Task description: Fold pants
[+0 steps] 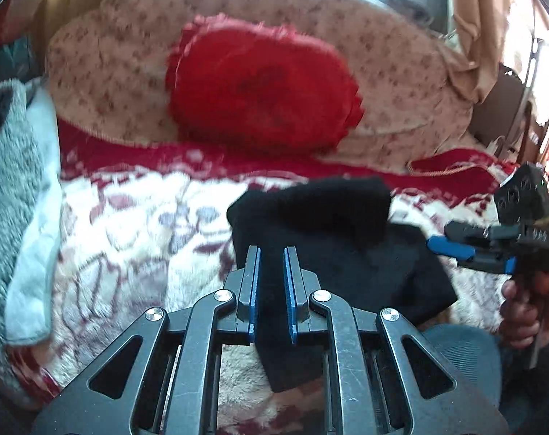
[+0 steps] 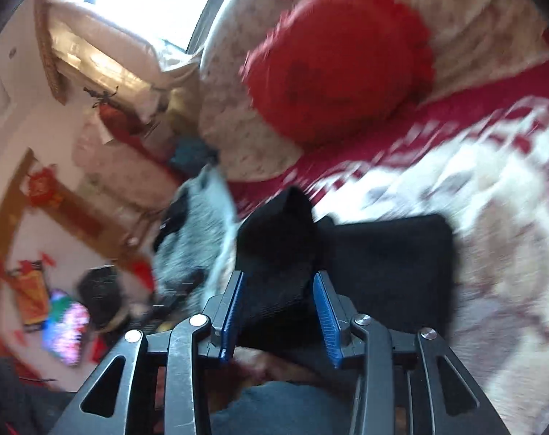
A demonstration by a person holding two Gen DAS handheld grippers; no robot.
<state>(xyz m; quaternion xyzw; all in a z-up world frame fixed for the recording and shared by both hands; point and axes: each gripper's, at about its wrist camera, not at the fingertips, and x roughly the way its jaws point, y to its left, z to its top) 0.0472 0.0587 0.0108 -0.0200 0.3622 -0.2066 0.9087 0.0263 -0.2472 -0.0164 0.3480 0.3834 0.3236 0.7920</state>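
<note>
The black pants (image 1: 332, 232) lie bunched and partly folded on a white and red patterned blanket (image 1: 129, 224). My left gripper (image 1: 272, 253) is shut on a fold of the pants, with black cloth running between its blue pads. My right gripper (image 2: 278, 279) is shut on another bunch of the black pants (image 2: 383, 264), with cloth filling the gap between its pads. The right gripper also shows in the left wrist view (image 1: 452, 246), at the pants' right edge, held by a hand.
A red frilled cushion (image 1: 263, 83) leans on a floral backrest (image 1: 383, 58) behind the pants. A grey fleece garment (image 1: 9, 181) lies at the left. The blanket (image 2: 473, 166) spreads right of the pants. Both views are motion-blurred.
</note>
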